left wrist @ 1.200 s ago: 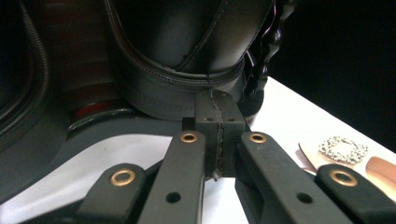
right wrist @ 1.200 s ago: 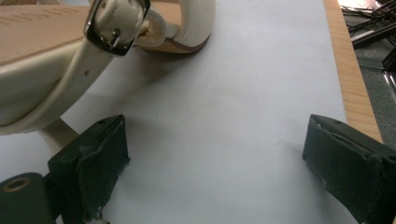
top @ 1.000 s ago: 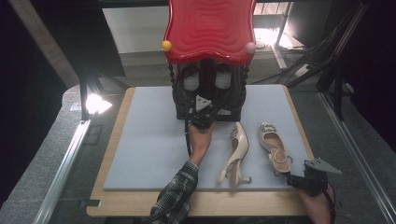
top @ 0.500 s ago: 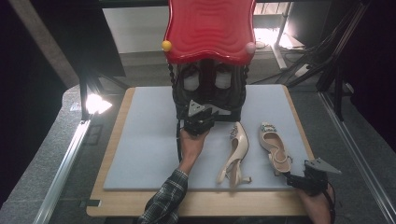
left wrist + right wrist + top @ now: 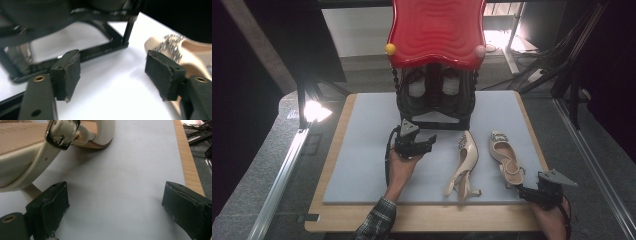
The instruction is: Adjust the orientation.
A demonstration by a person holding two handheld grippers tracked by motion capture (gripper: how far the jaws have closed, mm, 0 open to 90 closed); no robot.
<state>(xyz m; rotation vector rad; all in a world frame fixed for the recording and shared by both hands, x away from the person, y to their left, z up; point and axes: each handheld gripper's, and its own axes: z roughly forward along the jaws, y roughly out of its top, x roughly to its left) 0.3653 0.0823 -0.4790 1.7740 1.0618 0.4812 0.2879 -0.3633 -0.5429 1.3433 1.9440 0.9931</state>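
**Two cream shoes on the grey mat, both tools empty**

We see the left shoe [image 5: 464, 162] lying on its side on the grey mat [image 5: 362, 150], toe toward the black rack [image 5: 434, 107], heel toward us, long axis slightly tilted. The right shoe [image 5: 506, 160] stands upright just beside it, toe also pointing away. Our left tool [image 5: 424, 145], near the rack, has just been opening, nothing between its jaws. Our right tool [image 5: 524, 192] gapes wide behind the right shoe's heel, at the bench [image 5: 432, 220] edge.
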